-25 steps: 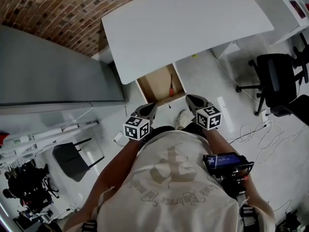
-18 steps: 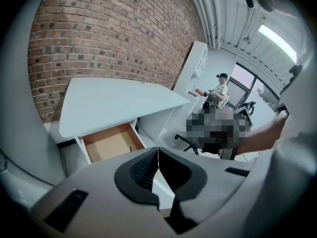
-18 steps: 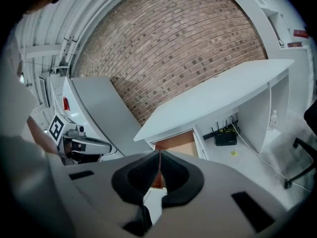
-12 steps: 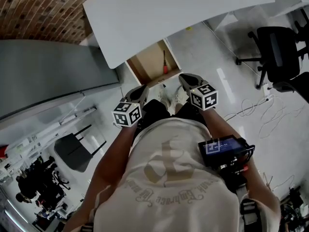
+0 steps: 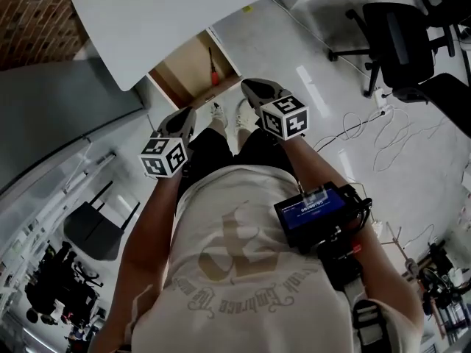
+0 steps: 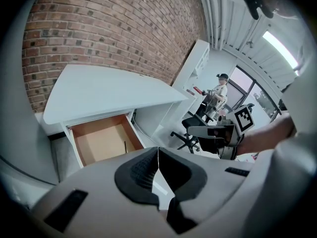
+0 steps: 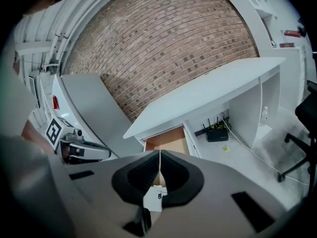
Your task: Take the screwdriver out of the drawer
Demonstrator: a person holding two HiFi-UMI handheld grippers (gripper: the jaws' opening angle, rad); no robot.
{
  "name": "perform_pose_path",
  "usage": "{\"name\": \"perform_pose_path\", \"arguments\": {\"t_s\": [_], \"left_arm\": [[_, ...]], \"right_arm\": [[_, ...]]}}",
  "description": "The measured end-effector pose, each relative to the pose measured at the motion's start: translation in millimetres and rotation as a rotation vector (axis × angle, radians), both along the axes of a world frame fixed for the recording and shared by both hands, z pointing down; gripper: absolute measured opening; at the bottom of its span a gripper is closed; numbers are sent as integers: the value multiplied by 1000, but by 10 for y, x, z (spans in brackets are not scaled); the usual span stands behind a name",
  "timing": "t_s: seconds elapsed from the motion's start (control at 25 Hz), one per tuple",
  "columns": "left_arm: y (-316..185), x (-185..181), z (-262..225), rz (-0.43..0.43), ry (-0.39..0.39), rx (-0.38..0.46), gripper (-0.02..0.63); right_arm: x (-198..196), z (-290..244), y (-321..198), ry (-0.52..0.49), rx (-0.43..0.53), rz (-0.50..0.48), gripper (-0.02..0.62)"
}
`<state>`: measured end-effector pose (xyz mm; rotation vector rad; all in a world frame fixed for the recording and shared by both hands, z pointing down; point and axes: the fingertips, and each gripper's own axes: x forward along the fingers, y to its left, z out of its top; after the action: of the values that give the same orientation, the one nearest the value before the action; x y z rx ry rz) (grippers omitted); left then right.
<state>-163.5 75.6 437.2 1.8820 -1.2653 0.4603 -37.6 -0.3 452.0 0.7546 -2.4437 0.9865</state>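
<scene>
While the right gripper [image 5: 246, 87] hovers closed, the screwdriver [image 5: 213, 65] lies ahead, untouched.

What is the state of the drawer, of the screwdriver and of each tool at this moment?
Drawer: open, pulled out.
Screwdriver: lying inside the drawer, not touched by either tool.
Left tool: shut, nothing between its jaws.
Right tool: shut, nothing between its jaws.
</scene>
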Motion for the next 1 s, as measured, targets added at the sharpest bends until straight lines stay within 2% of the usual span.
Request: {"name": "perform_pose_path", "arguments": {"t_s": [0.2,0.44,0.8,1.0], "left_arm": [[-58,-154,245,12,4,-16,21],[-45,1,289,5,14,-21,21],[-50,18,563,25,34,-54,21],[-70,56,652,27,15,-79,21]], "right_arm": [[-124,225,-91,16,-13,29,25],[-23,289,-58,22,-15,25,25],[-354,506,213,3,-41,-67,25],[-320,613,338,6,-62,-66,25]]}}
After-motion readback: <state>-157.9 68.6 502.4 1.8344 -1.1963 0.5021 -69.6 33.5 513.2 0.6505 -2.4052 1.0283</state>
